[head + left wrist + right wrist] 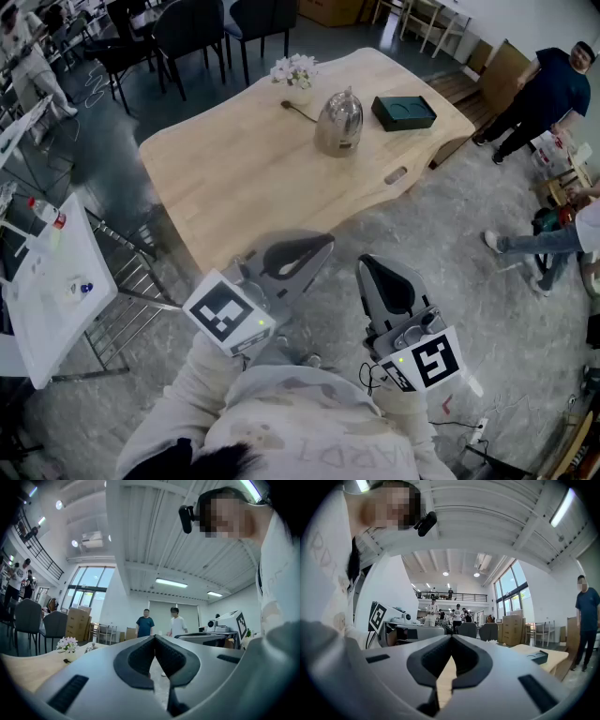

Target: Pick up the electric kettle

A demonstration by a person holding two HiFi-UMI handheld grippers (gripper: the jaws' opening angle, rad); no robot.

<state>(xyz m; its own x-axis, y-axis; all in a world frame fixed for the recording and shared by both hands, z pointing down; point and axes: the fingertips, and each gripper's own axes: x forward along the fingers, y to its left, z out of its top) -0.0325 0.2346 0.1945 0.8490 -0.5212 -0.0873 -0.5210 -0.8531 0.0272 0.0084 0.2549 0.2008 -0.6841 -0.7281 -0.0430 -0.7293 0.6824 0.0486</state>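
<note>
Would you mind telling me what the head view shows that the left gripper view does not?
Only the head view shows the dark box and the white side table. Only the left gripper view shows the ceiling lights and tall windows. Both show the wooden table, the flowers and the left gripper, its jaws together.

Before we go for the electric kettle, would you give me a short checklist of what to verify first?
1. Electric kettle upright on the table: ok.
2. Left gripper open for a grasp: not ok, jaws together, empty.
3. Right gripper open: not ok, jaws together, empty.
4. Grippers near the kettle: not ok, both short of the table's near edge.
5. Room around the kettle: ok, flower vase and dark box stand apart from it.
6. Handle direction: cannot tell.
</note>
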